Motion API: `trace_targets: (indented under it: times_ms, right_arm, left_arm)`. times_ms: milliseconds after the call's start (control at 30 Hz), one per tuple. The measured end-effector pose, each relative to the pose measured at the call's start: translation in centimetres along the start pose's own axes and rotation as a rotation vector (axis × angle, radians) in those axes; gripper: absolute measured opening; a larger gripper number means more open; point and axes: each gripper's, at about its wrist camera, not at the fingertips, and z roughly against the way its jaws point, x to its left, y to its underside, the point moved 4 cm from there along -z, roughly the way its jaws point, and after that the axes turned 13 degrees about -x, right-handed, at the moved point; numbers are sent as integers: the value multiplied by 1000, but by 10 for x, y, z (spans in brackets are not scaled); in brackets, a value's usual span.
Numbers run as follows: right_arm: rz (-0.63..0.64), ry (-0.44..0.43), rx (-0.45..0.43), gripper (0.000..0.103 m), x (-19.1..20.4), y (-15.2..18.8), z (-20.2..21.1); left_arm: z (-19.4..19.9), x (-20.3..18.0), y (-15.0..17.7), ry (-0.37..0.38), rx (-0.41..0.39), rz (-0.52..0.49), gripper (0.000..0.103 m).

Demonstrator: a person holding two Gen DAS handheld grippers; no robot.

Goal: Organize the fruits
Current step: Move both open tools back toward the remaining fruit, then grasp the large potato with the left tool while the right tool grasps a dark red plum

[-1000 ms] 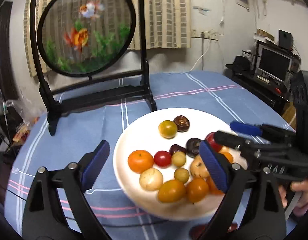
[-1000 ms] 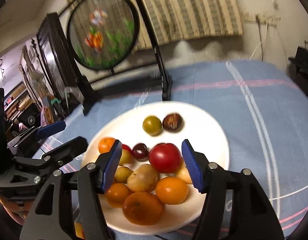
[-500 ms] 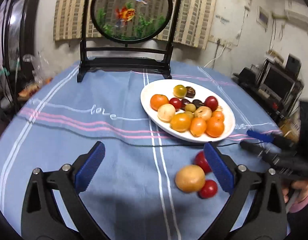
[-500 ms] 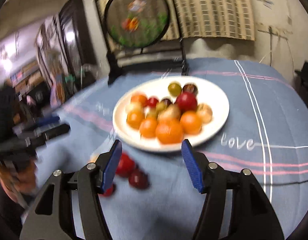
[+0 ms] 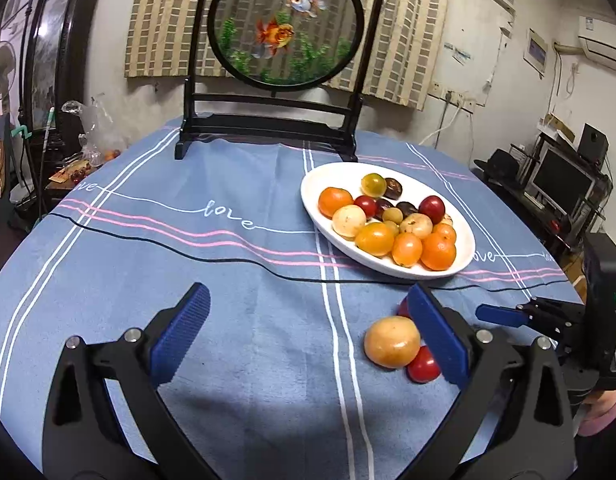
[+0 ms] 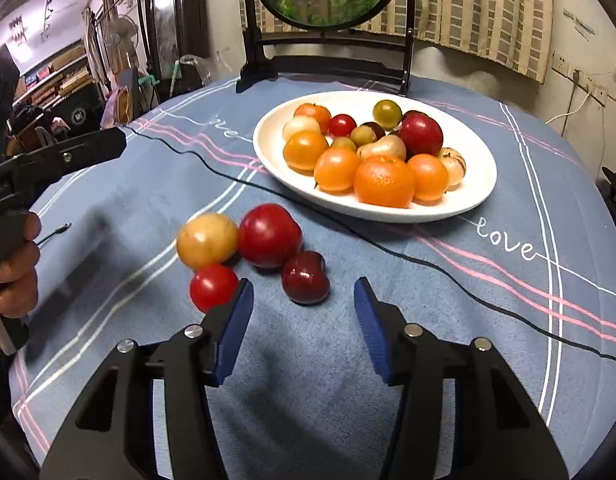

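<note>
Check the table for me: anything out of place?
Yes. Four fruits lie loose on the blue cloth in front of the white plate, not on it. A black cable also runs across the cloth beside them.

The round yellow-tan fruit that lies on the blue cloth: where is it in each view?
Left wrist view: the round yellow-tan fruit is at lower right, beside the gripper's right finger.
Right wrist view: it is left of centre, beside a large red fruit.
Shared landmark: the white oval plate.
</note>
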Motion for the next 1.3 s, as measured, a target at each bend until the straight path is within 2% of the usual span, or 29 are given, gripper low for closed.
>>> trace_targets:
  times_ms: [200, 267, 367, 600, 867, 1100, 1200, 1300]
  right_arm:
    - [2, -8, 5, 53, 1, 1, -5]
    - [7, -6, 11, 46, 1, 1, -8]
    - [6, 0, 19, 44, 0, 0, -12]
    - [13, 5, 29, 44, -1, -2, -21]
    - [16, 18, 55, 30, -1, -1, -28]
    - [-127, -34, -21, 30, -16, -10, -2]
    - [-176, -38, -76, 30, -23, -17, 12]
    - [-211, -39, -117, 30, -29, -23, 25]
  left_arm:
    - [5, -5, -2, -1, -24, -40, 101]
    - [5, -6, -1, 1, -25, -44, 101]
    - [5, -7, -1, 0, -22, -48, 101]
    - [6, -7, -1, -6, -29, -57, 101]
    - [4, -2, -1, -17, -18, -36, 101]
    - [-1, -3, 2, -19, 16, -41, 101]
    - [-3, -6, 4, 6, 33, -47, 101]
    - [-5, -14, 9, 67, 66, -50, 101]
